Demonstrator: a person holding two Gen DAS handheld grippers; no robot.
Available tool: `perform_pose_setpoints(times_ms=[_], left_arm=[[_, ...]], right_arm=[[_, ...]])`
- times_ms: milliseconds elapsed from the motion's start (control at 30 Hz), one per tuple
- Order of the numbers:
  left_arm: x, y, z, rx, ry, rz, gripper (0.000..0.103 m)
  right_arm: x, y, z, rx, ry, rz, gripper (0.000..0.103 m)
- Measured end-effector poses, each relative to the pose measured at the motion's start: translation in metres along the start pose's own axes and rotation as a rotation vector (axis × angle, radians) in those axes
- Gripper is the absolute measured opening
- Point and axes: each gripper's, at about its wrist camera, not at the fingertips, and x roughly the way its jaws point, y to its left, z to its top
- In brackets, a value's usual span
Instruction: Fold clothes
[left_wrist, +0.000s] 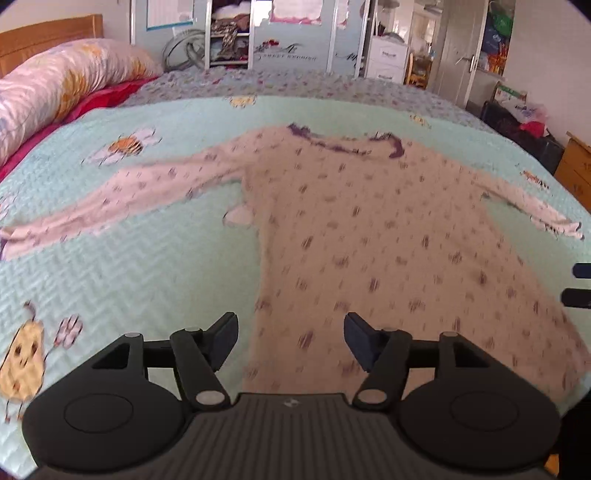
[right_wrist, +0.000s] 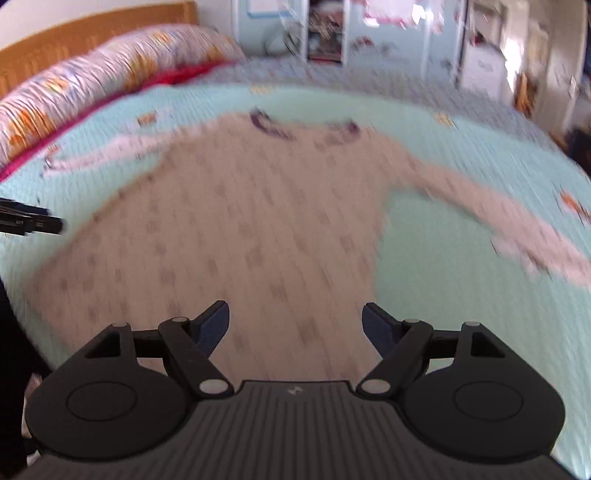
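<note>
Pink shirt (left_wrist: 332, 229) lies flat on the bed (left_wrist: 129, 277), sleeves toward nine and three; left tongs (left_wrist: 290, 341) and right tongs (right_wrist: 295, 328) gape empty. Pinch hem corners evenly.

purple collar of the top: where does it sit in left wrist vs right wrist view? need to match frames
Left wrist view: the purple collar lies above centre, slightly right of the middle, at the far end of the pink top.
Right wrist view: the collar lies above centre, near the middle; blurred by motion.
Shared landmark: the floral bolster along the wooden headboard, upper left in both.
</note>
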Motion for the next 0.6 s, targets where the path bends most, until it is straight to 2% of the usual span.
perform_pose_setpoints(times_ms=[167, 233, 333, 400, 500, 600], left_arm=[[0.066, -0.013, 0.023, 0.066, 0.068, 0.016, 0.067], [0.093, -0.018, 0.032, 0.092, 0.095, 0.023, 0.067], [0.064, 0.003, 0.017, 0.1, 0.07, 0.037, 0.067], [0.052, 0.013, 0.011, 0.124, 0.056, 0.039, 0.067], [0.06, 0.007, 0.037, 0.127, -0.006, 0.017, 0.067], [0.09, -0.021, 0.077, 0.137, -0.058, -0.028, 0.068]], right_arm=[[0.108, 0.009, 0.048, -0.024, 0.032, 0.05, 0.081], [0.116, -0.01, 0.039, -0.044, 0.063, 0.069, 0.081], [0.122, -0.04, 0.024, -0.068, 0.104, 0.088, 0.082], [0.099, -0.063, 0.016, -0.046, 0.102, 0.053, 0.082], [0.086, -0.078, 0.035, -0.004, 0.038, 0.014, 0.082], [0.12, -0.067, 0.08, -0.018, -0.064, 0.012, 0.083]])
